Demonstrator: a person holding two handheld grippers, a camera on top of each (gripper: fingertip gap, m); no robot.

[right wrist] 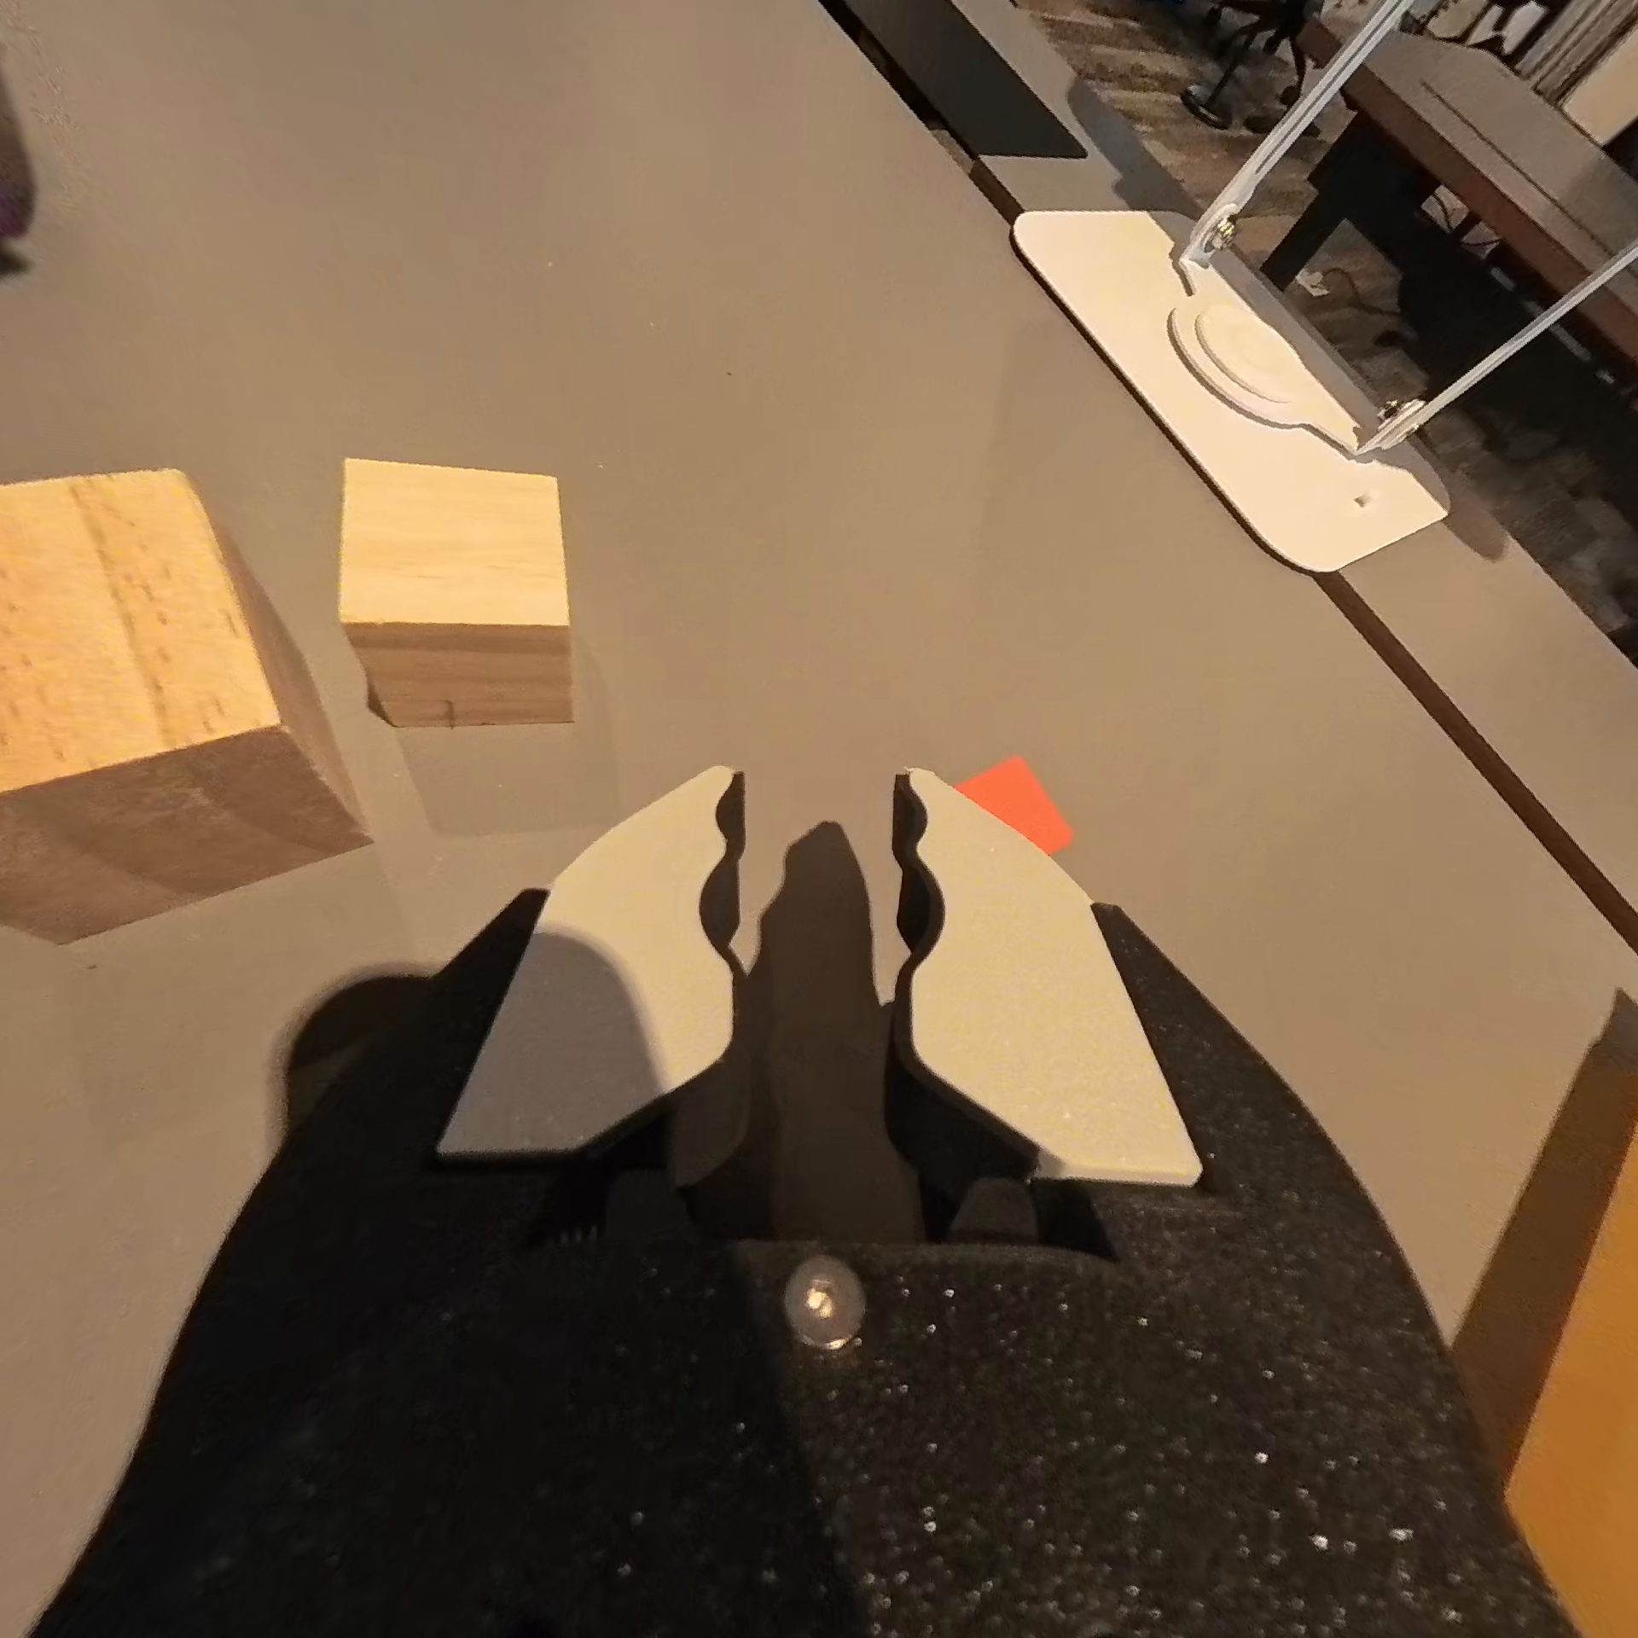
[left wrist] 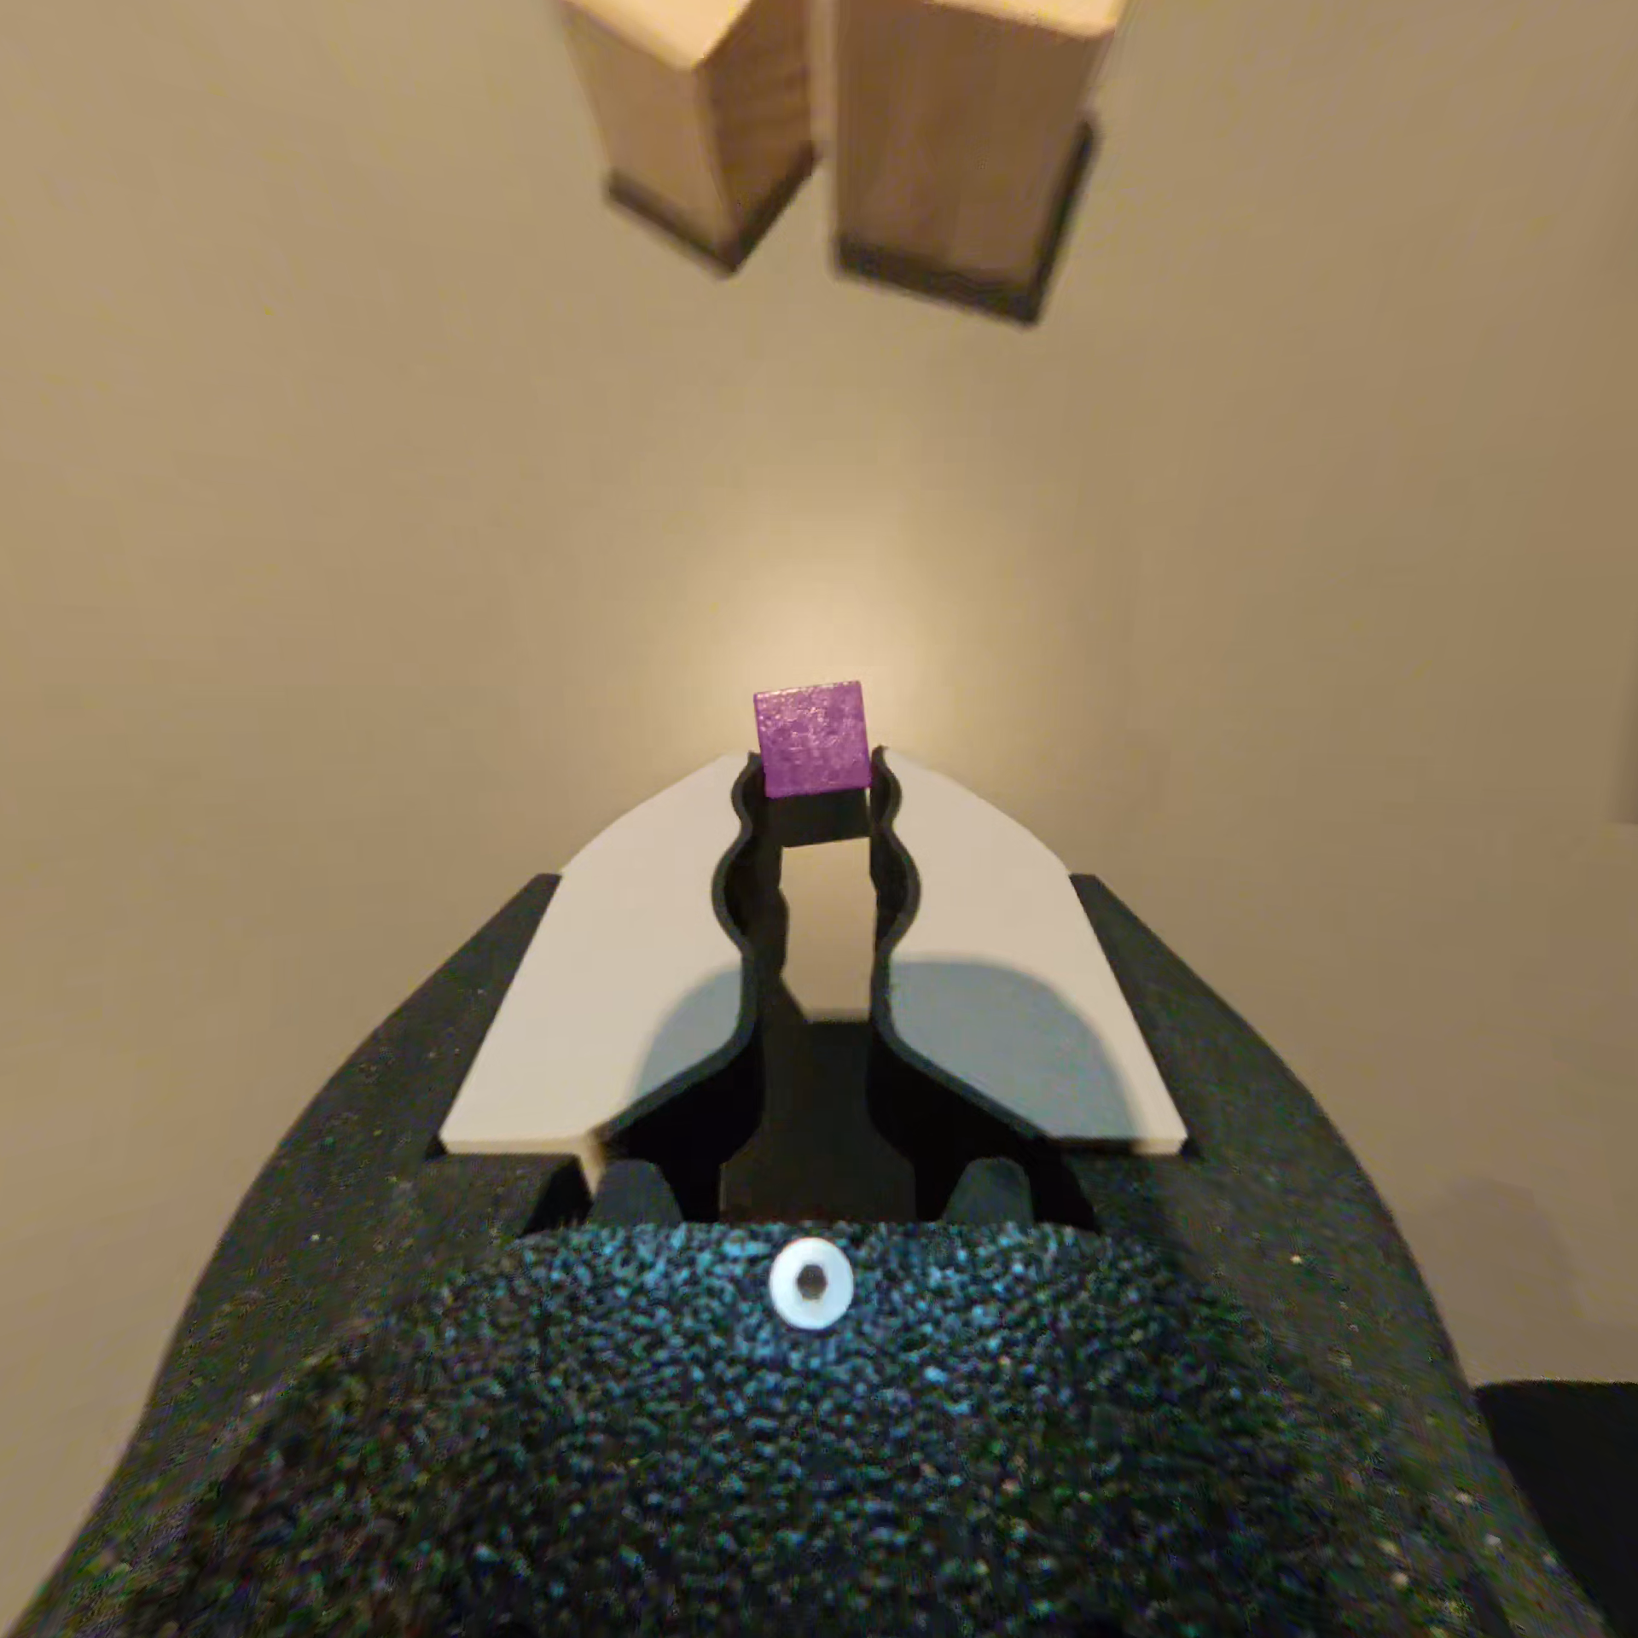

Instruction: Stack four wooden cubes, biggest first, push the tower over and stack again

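My left gripper (left wrist: 811, 780) is shut on a small purple cube (left wrist: 808, 744), held between its fingertips above the table. Two wooden cubes (left wrist: 691, 124) (left wrist: 966, 142) stand side by side ahead of it, at the top of the left wrist view. In the right wrist view a big wooden cube (right wrist: 115, 674) and a smaller wooden cube (right wrist: 452, 567) stand apart on the grey table (right wrist: 709, 310), to the left of my right gripper (right wrist: 820, 784). That gripper is open and empty. A small red-orange piece (right wrist: 1019, 802) lies just behind its right finger, partly hidden.
A white lamp base (right wrist: 1152, 292) with a clear arm stands at the table's right edge (right wrist: 1462, 727). A yellow-brown object (right wrist: 1587, 1329) shows at the lower right. Past the edge are a dark floor and other furniture (right wrist: 1462, 151).
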